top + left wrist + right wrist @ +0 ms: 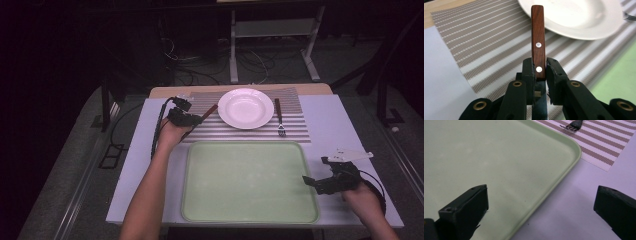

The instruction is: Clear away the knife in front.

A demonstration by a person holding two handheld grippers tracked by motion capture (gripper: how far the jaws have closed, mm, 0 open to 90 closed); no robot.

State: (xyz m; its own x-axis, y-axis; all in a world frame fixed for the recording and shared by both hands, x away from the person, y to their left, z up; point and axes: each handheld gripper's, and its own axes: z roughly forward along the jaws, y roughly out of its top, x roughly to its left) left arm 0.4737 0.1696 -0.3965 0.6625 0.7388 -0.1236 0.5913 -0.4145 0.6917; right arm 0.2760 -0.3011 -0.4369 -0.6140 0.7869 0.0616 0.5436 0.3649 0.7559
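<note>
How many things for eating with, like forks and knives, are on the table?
2. A wooden-handled knife is gripped by the left gripper just left of the white plate. A fork lies on the striped placemat right of the plate.

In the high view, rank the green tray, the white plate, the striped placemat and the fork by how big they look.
Largest to smallest, as they look in the high view:
1. green tray
2. striped placemat, partly covered by the plate, and farther from the camera, so this gap is unsure
3. white plate
4. fork
</note>
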